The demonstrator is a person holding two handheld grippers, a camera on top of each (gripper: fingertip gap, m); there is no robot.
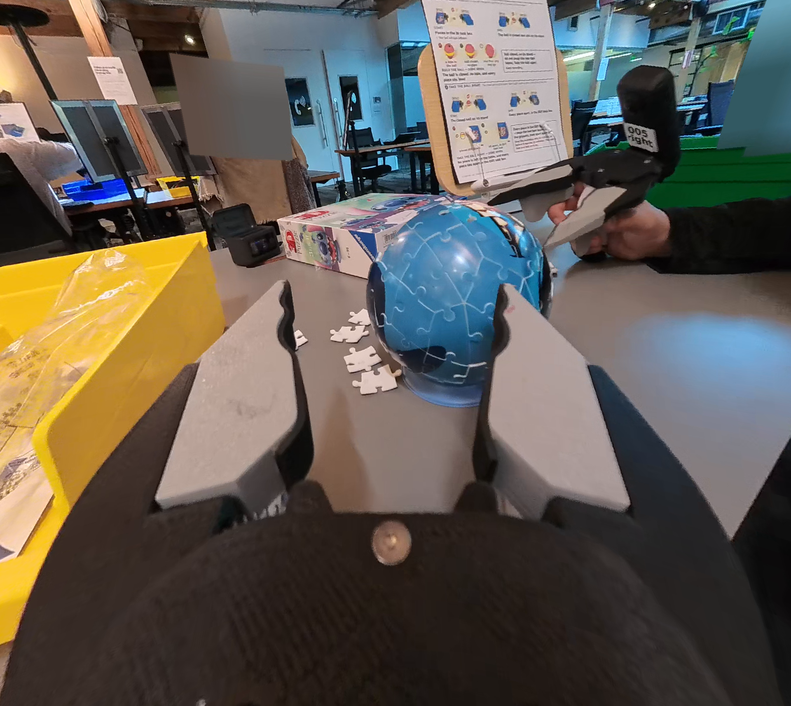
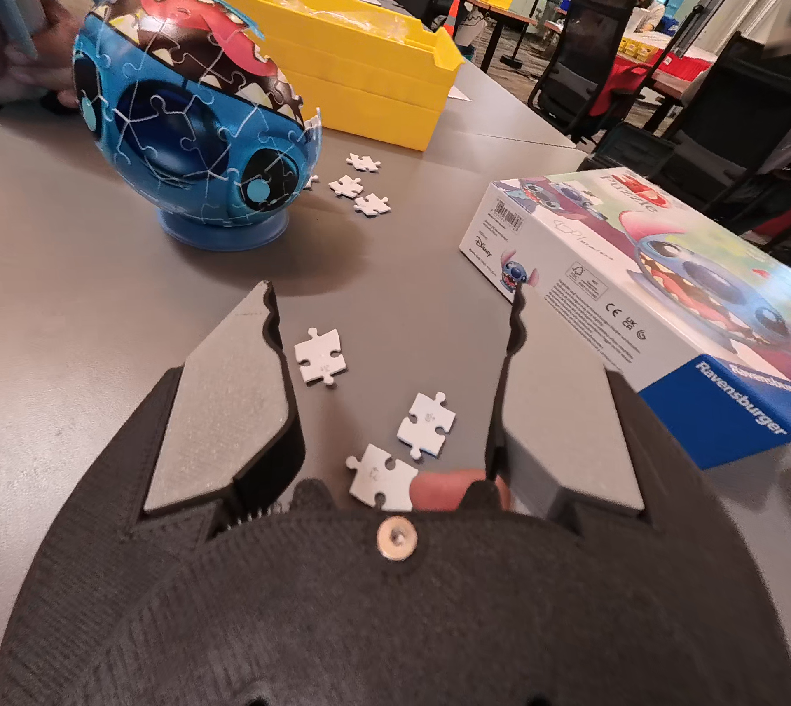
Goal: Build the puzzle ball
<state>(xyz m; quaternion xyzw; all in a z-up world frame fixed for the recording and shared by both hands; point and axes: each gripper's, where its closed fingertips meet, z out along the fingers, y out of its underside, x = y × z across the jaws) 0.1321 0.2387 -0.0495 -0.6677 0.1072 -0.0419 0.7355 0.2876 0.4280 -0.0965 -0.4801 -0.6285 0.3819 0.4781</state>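
Observation:
A blue puzzle ball [image 1: 449,291] [image 2: 188,116] sits on a blue ring stand [image 2: 222,229] on the grey table, with a gap along its upper edge. My left gripper [image 1: 396,295] is open and empty; its right finger is close to the ball's side. Several white loose pieces [image 1: 364,355] lie left of the ball. My right gripper [image 2: 394,293] is open above three face-down pieces [image 2: 322,355]; it also shows in the left wrist view [image 1: 552,214]. A fingertip [image 2: 449,488] touches the nearest piece [image 2: 381,475].
A yellow bin [image 1: 107,343] [image 2: 355,56] holding a clear plastic bag stands left of the ball. The puzzle box [image 1: 342,231] [image 2: 642,300] lies behind the ball. An instruction sheet on a stand [image 1: 492,56] rises at the back. A small black case [image 1: 248,233] sits near the box.

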